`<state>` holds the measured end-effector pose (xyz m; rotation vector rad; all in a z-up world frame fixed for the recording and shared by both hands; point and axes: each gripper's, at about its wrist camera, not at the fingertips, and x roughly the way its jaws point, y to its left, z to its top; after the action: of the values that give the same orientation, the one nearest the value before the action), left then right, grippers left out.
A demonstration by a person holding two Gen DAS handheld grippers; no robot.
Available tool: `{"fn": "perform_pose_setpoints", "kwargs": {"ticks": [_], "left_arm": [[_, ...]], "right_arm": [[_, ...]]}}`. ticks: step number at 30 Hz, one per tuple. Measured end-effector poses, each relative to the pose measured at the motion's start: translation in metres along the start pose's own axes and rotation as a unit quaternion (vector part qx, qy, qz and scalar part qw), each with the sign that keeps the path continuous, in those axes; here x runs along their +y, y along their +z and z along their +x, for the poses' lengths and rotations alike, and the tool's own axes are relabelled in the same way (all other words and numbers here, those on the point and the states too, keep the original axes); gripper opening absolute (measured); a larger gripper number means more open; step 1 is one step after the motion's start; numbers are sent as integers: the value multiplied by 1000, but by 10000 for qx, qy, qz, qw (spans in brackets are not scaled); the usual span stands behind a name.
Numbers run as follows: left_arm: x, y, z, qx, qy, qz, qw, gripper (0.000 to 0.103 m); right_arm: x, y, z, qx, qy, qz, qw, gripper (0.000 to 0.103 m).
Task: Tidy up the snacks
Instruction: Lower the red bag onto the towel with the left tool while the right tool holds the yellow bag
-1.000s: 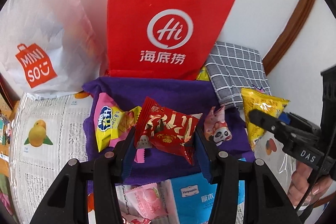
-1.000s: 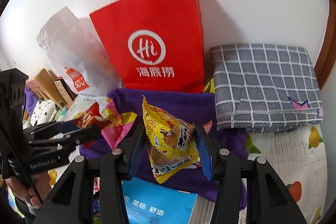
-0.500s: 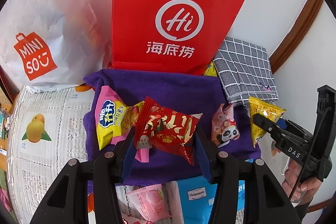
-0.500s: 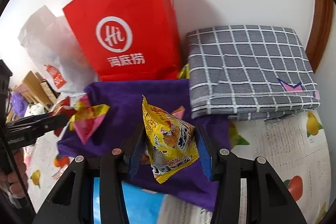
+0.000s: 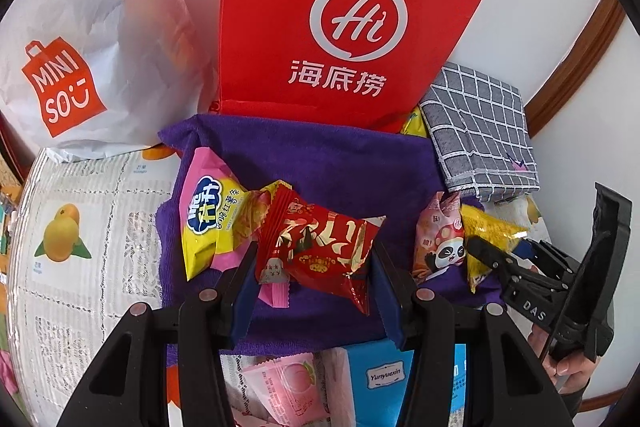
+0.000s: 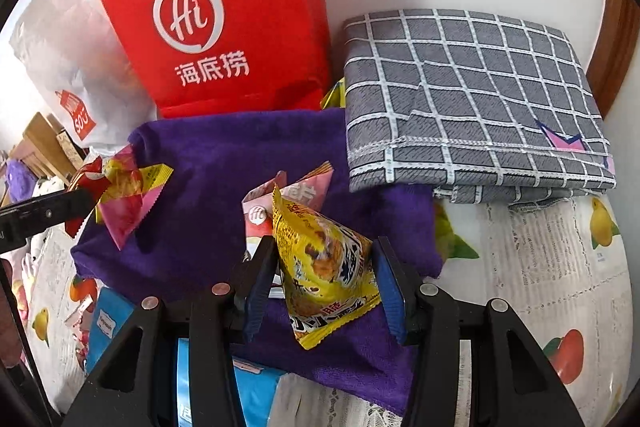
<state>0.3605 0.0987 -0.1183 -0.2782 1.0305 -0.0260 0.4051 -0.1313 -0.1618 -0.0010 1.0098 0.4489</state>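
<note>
My left gripper (image 5: pixel 314 269) is shut on a red snack packet (image 5: pixel 320 247), held above the purple towel (image 5: pixel 320 163). A pink and yellow packet (image 5: pixel 212 215) sits against its left side. My right gripper (image 6: pixel 322 277) is shut on a yellow snack packet (image 6: pixel 324 267), low over the towel's (image 6: pixel 224 155) right part, next to a pink panda packet (image 6: pixel 292 191). The right gripper (image 5: pixel 504 263) also shows in the left wrist view with the yellow packet (image 5: pixel 486 231) beside the panda packet (image 5: pixel 438 239).
A red paper bag (image 5: pixel 340 11) and a white Miniso bag (image 5: pixel 80 39) stand against the wall behind the towel. A folded grey checked cloth (image 6: pixel 468 99) lies at the right. A blue box (image 5: pixel 384 375) and a pink packet (image 5: pixel 288 383) lie near the front.
My right gripper has moved forward and down with the yellow packet, close to the panda packet. My left gripper has moved nearer the red bag, still holding the red packet.
</note>
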Motion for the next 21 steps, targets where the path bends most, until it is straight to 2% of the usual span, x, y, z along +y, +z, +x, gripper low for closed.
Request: {"fn": "perform_pose_setpoints", "kwargs": {"ticks": [3, 7, 16, 21], "left_arm": [[-1, 0, 3, 25, 12, -18, 10000, 49], [0, -1, 11, 131, 8, -66, 9999, 49], [5, -4, 26, 404, 98, -191, 9990, 50], [11, -4, 32, 534, 105, -336, 9980, 50]], "right_arm": [[5, -1, -1, 42, 128, -103, 9999, 57], [8, -2, -9, -161, 229, -149, 9995, 62], [9, -1, -34, -616, 414, -131, 9972, 62], [9, -2, -33, -654, 367, -136, 9971, 62]]}}
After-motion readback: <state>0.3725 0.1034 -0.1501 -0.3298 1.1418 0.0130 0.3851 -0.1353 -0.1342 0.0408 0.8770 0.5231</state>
